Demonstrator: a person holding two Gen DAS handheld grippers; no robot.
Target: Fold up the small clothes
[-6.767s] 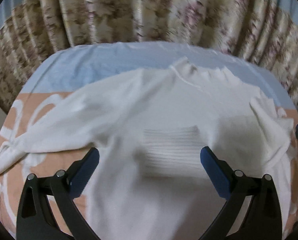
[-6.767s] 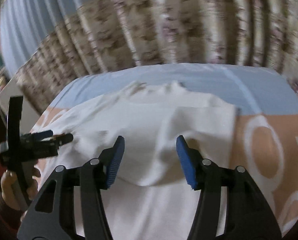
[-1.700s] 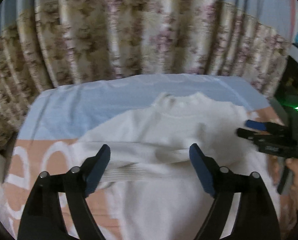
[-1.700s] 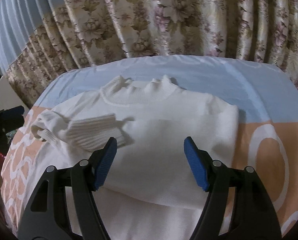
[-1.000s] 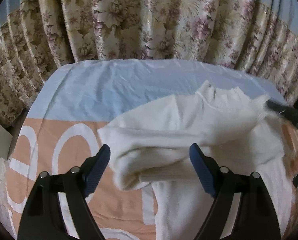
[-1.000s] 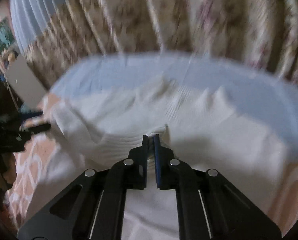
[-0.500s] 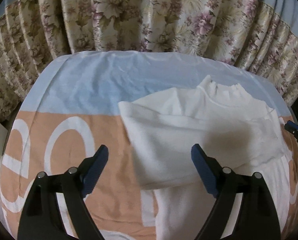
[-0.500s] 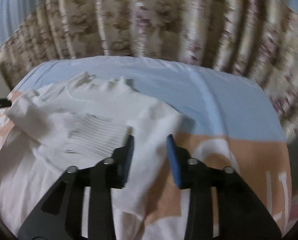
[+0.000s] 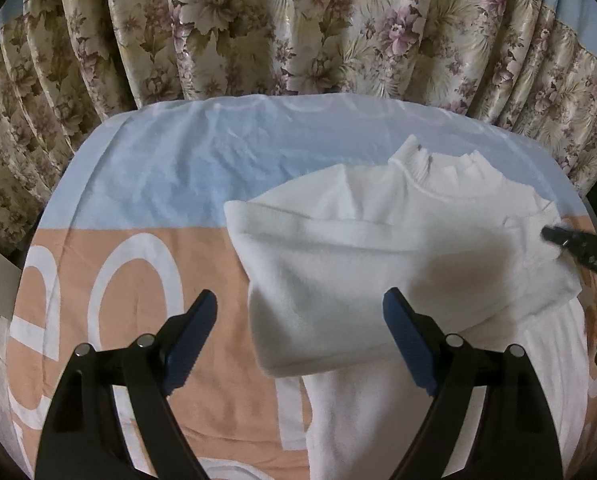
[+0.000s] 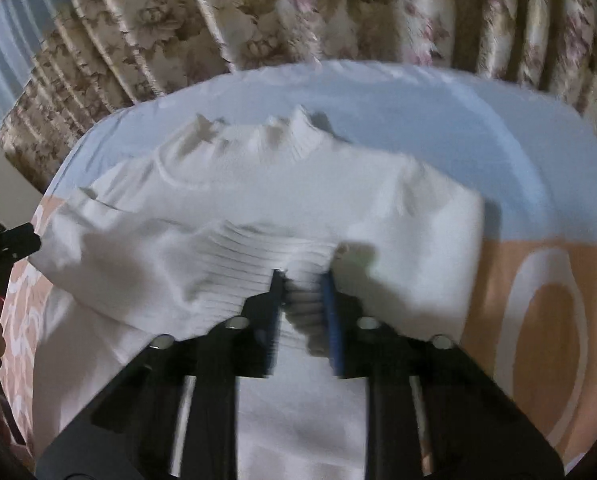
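White sweater (image 9: 398,264) flat on bedsheet (image 9: 146,184), collar at 12 o'clock, both sleeves folded across chest. Right gripper (image 10: 304,280) just closing, pinching ribbed cuff (image 10: 258,256), likely to tidy it. Left gripper (image 9: 300,320) wide, empty, hovering over sweater's 9 o'clock edge.

My right gripper (image 10: 303,280) shows smeared with motion blur, and so does the ribbed cuff (image 10: 258,264) bunched between its closing pads. My view cuts off the sweater (image 9: 378,264) at the bottom edge, hem unseen. My left gripper (image 10: 6,246) is only a dark tip at the frame's side there.
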